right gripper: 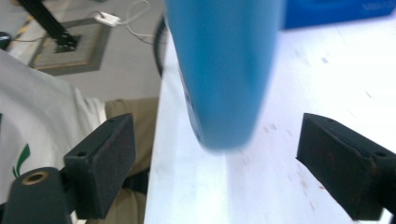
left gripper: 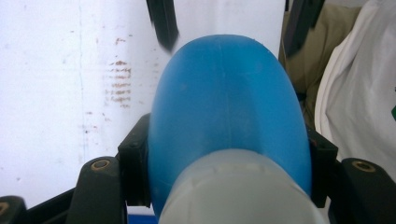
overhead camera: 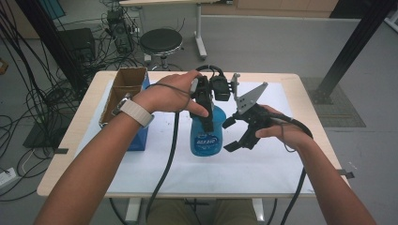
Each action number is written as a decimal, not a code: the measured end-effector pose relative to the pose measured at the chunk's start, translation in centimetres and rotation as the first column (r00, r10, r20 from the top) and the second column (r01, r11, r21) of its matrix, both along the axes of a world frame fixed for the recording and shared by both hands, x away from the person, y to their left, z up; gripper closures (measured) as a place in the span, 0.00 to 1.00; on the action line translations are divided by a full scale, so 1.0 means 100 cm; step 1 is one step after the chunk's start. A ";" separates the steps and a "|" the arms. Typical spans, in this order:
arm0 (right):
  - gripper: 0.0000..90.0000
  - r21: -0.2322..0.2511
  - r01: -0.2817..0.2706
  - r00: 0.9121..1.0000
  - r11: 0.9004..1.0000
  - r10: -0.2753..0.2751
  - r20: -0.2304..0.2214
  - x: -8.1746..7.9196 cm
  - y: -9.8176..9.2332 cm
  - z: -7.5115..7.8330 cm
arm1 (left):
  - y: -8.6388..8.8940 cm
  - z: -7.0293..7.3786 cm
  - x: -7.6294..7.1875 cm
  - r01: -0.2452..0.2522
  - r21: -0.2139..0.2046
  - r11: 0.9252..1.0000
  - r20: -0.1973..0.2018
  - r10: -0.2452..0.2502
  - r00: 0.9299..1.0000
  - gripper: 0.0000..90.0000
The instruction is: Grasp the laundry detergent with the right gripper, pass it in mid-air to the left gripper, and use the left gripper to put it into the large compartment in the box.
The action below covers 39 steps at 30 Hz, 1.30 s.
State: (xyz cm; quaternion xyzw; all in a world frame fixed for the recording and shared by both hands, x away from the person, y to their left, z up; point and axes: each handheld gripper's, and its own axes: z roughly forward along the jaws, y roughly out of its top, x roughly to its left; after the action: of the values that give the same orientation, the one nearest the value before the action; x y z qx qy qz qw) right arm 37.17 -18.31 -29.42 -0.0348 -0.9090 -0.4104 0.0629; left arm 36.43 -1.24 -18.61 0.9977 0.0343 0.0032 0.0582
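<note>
The left gripper [overhead camera: 206,110] clamps the blue bottle [overhead camera: 206,136] upright. The right gripper [overhead camera: 239,136], just right of it, gapes empty. I'd steady the bottle and square those pads before squeezing.

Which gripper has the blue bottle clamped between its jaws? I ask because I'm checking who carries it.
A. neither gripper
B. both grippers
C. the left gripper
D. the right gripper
C: in the left gripper view the left gripper has its pads pressed on both sides of the blue bottle, while the right gripper stands open, its pads apart from the bottle.

Blue bottle [right gripper: 224,70] blurred, top cropped
</note>
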 end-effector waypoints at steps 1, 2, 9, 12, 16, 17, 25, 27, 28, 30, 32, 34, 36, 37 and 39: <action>0.10 -0.015 0.016 1.000 1.000 -0.016 0.005 0.000 -0.004 0.001 | 0.001 0.001 0.000 -0.008 0.001 1.000 0.001 0.008 1.000 0.42; 0.07 -0.039 0.032 0.999 0.999 -0.032 0.023 0.000 -0.007 0.002 | 0.002 0.002 0.000 -0.017 0.005 1.000 0.003 0.017 1.000 0.42; 0.06 -0.214 0.108 0.993 0.971 -0.095 0.072 0.004 -0.028 0.007 | 0.010 0.009 0.005 -0.084 0.020 0.996 0.019 0.084 0.996 0.42; 0.06 -0.266 0.117 0.991 0.957 -0.098 0.087 0.004 -0.035 0.011 | 0.013 0.013 0.008 -0.144 0.024 0.989 0.020 0.143 0.989 0.42; 0.07 -0.337 0.136 0.988 0.932 -0.104 0.113 0.006 -0.044 0.016 | 0.017 0.020 0.013 -0.215 0.042 0.976 0.040 0.214 0.976 0.42; 0.07 -0.354 0.142 0.987 0.924 -0.107 0.117 0.007 -0.046 0.018 | 0.018 0.023 0.014 -0.233 0.047 0.971 0.047 0.231 0.972 0.42; 0.07 -0.418 0.163 0.985 0.894 -0.124 0.119 0.014 -0.061 0.027 | 0.030 0.043 0.021 -0.397 0.028 0.917 0.088 0.393 0.915 0.42; 0.07 -0.427 0.163 0.985 0.889 -0.125 0.115 0.015 -0.063 0.027 | 0.033 0.048 0.023 -0.419 0.028 0.908 0.094 0.415 0.905 0.42; 0.07 -0.432 0.167 0.985 0.886 -0.128 0.117 0.015 -0.065 0.027 | 0.033 0.050 0.023 -0.432 0.030 0.901 0.093 0.428 0.899 0.42; 0.07 -0.443 0.174 0.984 0.880 -0.134 0.119 0.016 -0.068 0.027 | 0.035 0.055 0.025 -0.459 0.025 0.888 0.089 0.456 0.886 0.42; 0.07 -0.439 0.181 0.983 0.880 -0.143 0.118 0.016 -0.071 0.026 | 0.036 0.058 0.026 -0.478 0.026 0.878 0.087 0.475 0.876 0.42; 0.08 -0.429 0.181 0.983 0.885 -0.147 0.112 0.017 -0.073 0.026 | 0.037 0.060 0.027 -0.497 0.027 0.868 0.088 0.493 0.866 0.42; 0.08 -0.426 0.184 0.982 0.886 -0.151 0.110 0.017 -0.075 0.025 | 0.038 0.064 0.028 -0.530 0.027 0.848 0.091 0.525 0.846 0.42; 0.08 -0.427 0.181 0.983 0.886 -0.149 0.108 0.017 -0.075 0.025 | 0.039 0.066 0.030 -0.553 0.032 0.832 0.088 0.549 0.831 0.42; 0.08 -0.435 0.175 0.984 0.883 -0.144 0.105 0.016 -0.076 0.025 | 0.041 0.069 0.032 -0.584 0.018 0.812 0.085 0.580 0.810 0.42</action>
State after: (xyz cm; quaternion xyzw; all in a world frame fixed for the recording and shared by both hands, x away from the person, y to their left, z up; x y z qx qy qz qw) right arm 38.79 -25.93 -26.96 -0.1085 -0.9741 -0.1981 -0.0124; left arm 39.63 2.89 -11.67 0.9395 0.3356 0.0593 0.0339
